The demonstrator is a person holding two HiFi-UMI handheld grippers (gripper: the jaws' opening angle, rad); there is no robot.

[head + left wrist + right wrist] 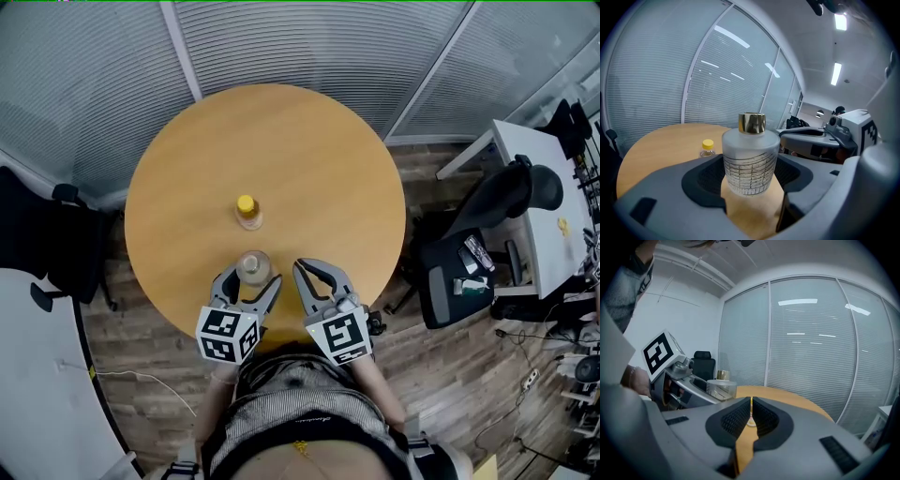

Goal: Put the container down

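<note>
Left gripper point(253, 277) pinches frosted container point(751, 159), lower centre, low over table point(309, 150); base contact unclear. Right gripper point(750, 416) pressed together, empty. Put-down step: confirm base seated, then spread jaws.

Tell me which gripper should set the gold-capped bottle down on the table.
Left. The left gripper has the frosted gold-capped bottle between its jaws at the round table; the right gripper beside it is shut and empty.

Container point(750, 161): frosted glass bottle, gold cap, upright on table point(309, 150), 6 o'clock edge, clamped in left claw point(253, 277).
</note>
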